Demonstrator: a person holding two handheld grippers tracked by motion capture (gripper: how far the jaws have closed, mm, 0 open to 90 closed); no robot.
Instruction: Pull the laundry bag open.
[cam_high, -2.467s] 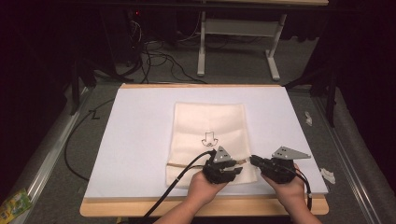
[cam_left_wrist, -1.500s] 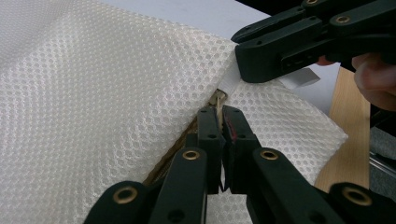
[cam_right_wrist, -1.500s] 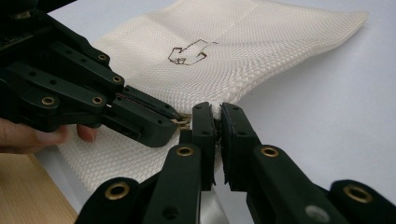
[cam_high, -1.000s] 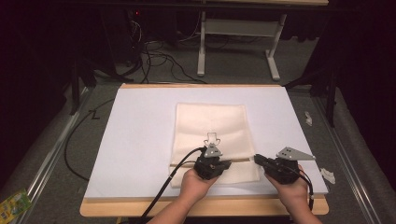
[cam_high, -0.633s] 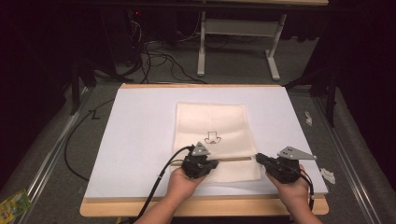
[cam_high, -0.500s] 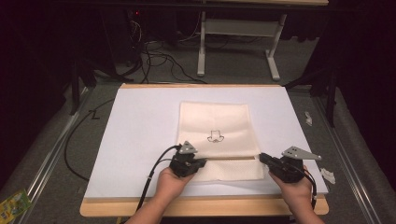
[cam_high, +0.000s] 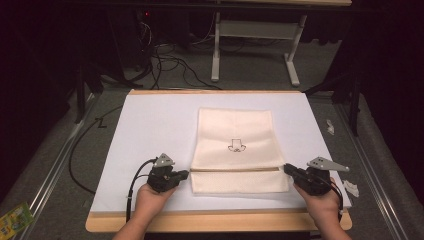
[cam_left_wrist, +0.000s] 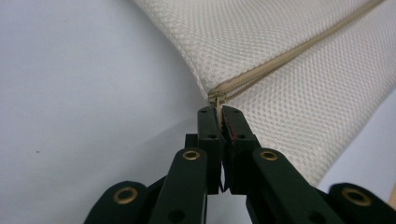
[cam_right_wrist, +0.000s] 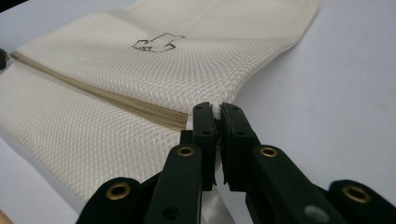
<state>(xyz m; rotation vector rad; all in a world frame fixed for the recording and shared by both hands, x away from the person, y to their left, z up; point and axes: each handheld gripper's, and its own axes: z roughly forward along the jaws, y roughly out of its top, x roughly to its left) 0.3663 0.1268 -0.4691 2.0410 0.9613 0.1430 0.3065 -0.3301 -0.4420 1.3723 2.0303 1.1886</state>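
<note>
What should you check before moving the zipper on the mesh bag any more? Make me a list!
1. Left gripper shut on the zipper pull: ok.
2. Right gripper shut on the edge of the mesh bag at the zipper's other end: ok.
3. Zipper lies in a straight line between the two grippers: ok.
4. Pull sits at the zipper's left end, by the bag's edge: ok.
5. Zipper teeth fully joined along the whole line: cannot tell; a dark line shows in the high view.
6. Bag lies flat on the white mat, with no folds: ok.
</note>
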